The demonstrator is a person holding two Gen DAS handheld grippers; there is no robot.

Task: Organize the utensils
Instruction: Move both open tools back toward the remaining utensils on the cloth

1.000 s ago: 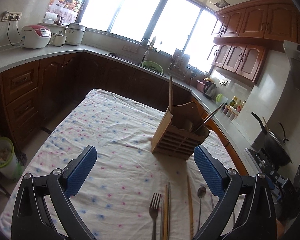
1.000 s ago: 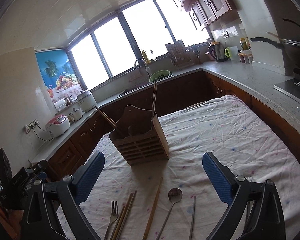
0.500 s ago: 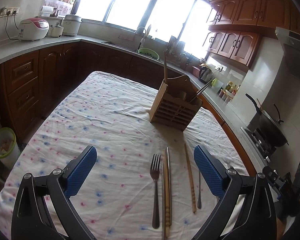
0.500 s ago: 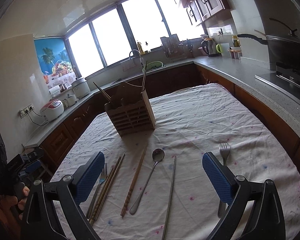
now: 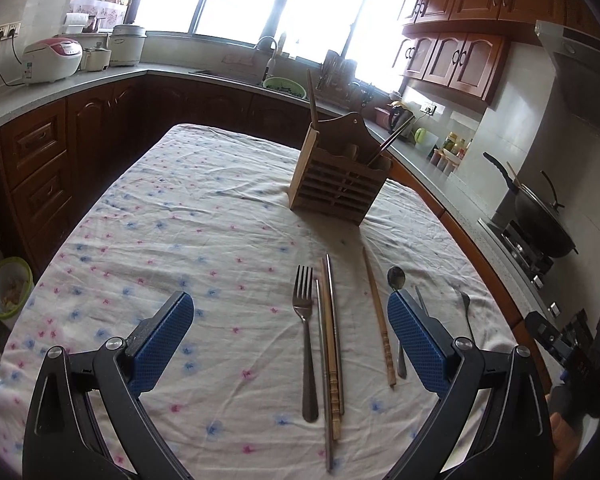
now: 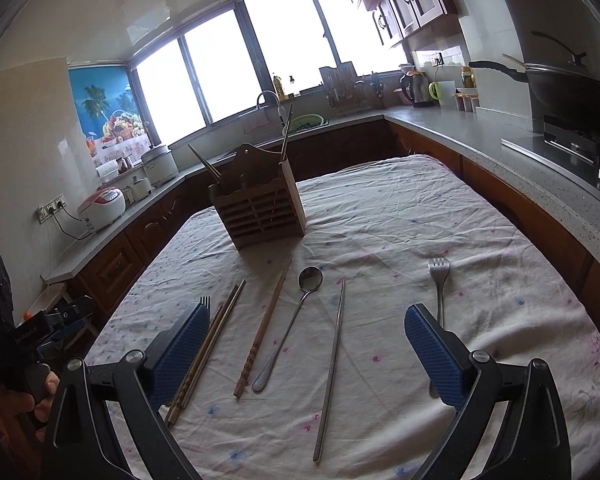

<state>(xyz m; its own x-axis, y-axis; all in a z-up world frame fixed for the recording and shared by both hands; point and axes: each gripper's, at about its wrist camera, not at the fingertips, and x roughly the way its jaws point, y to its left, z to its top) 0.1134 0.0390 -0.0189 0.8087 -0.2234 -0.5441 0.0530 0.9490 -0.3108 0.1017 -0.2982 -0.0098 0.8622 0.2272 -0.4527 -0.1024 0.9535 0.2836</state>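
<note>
Both tools up over the near end of the surface (image 5: 220,208), w/ its flowered cloth. Left tool (image 5: 290,344): spread wide, blue pads (image 5: 162,340) far apart, nothing between them, touching nothing. Right tool (image 6: 306,350): same story, gaping wide, empty, hanging clear of the cloth.

Utensils all lie flat in a row, handles toward the tools. From the left tool's camera: a fork (image 5: 306,336) sits leftmost, just beside it a tight bundle of chopsticks (image 5: 330,344), metal and wood ones touching side by side. Right of that, apart, a single wooden chopstick (image 5: 376,316). Then a spoon (image 5: 396,280), bowl showing, handle partly behind the right pad. Further right, a second fork (image 5: 466,308), mostly hidden.

Right tool's camera gives the other angle: wooden chopstick (image 6: 265,326), spoon (image 6: 290,326) beside it w/ bowl pointing to the holder, a lone metal chopstick (image 6: 332,368) next, and the second fork (image 6: 440,280) off to the right, handle running behind the right pad.

Wooden holder (image 5: 338,184) stands upright mid-surface, well beyond the row, slatted front facing us. Two long pieces already stick out of it, one upright at its left corner, one leaning out right; can't tell what they are.

Far edge of each view: the person's other hand on the opposite tool's handle.
</note>
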